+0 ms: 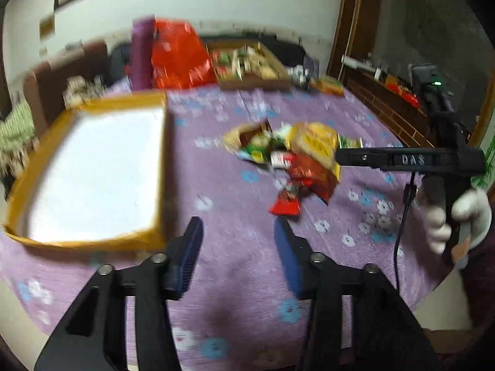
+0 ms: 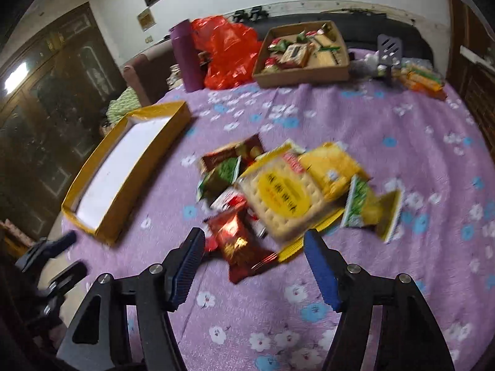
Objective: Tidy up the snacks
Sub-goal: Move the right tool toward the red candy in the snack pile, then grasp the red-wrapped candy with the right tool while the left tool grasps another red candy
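Right wrist view: right gripper (image 2: 253, 262) jaws apart, empty, directly above a shiny red foil snack packet (image 2: 239, 244) at the near edge of the loose snack pile (image 2: 287, 191). Left gripper (image 1: 238, 247) likewise spread, holding nothing; empty yellow cardboard tray (image 1: 89, 173) ahead-left. Risk: overlapping slippery wrappers may yield a double pick or slip. Cracker pack's yellow label is blurred, unreadable; "DAS" legible on the right gripper's body.
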The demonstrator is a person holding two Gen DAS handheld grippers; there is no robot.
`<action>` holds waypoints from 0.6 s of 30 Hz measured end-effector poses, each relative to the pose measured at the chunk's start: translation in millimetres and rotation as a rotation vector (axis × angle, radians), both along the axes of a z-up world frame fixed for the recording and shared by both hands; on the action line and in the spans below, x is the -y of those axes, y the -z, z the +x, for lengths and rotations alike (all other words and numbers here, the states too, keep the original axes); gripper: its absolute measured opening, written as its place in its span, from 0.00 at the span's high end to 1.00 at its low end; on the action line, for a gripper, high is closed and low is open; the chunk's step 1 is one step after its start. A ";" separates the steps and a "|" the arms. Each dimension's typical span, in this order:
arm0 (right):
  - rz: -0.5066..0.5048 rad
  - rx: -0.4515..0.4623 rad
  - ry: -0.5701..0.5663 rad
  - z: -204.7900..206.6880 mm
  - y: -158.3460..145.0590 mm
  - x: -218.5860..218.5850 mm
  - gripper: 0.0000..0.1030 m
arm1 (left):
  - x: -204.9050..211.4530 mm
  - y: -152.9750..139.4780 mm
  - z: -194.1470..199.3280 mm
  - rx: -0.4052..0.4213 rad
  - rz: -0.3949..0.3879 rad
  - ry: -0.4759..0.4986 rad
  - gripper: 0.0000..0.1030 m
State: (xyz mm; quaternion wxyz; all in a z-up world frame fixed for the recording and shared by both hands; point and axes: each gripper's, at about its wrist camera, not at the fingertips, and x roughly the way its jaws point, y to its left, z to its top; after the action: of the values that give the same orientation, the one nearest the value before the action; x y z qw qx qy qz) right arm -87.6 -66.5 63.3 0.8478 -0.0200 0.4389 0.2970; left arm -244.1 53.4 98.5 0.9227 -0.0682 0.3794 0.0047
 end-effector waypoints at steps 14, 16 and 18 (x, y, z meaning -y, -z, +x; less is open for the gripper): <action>-0.059 0.028 -0.080 4.3 28.2 -35.8 0.79 | -11.6 -8.4 -6.3 -0.079 0.059 0.151 0.56; -0.016 0.004 -0.052 3.9 27.1 -20.3 0.80 | -6.9 -2.5 5.6 -0.080 0.099 0.178 0.55; 0.012 -0.006 -0.026 2.5 24.9 -8.0 0.80 | -0.7 6.3 19.3 -0.087 0.136 0.212 0.52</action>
State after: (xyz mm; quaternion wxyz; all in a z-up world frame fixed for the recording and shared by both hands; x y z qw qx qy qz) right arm -85.0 -58.5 38.4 0.8427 -0.0195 0.4393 0.3108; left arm -224.8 54.1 92.2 0.9032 0.0352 0.4228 -0.0642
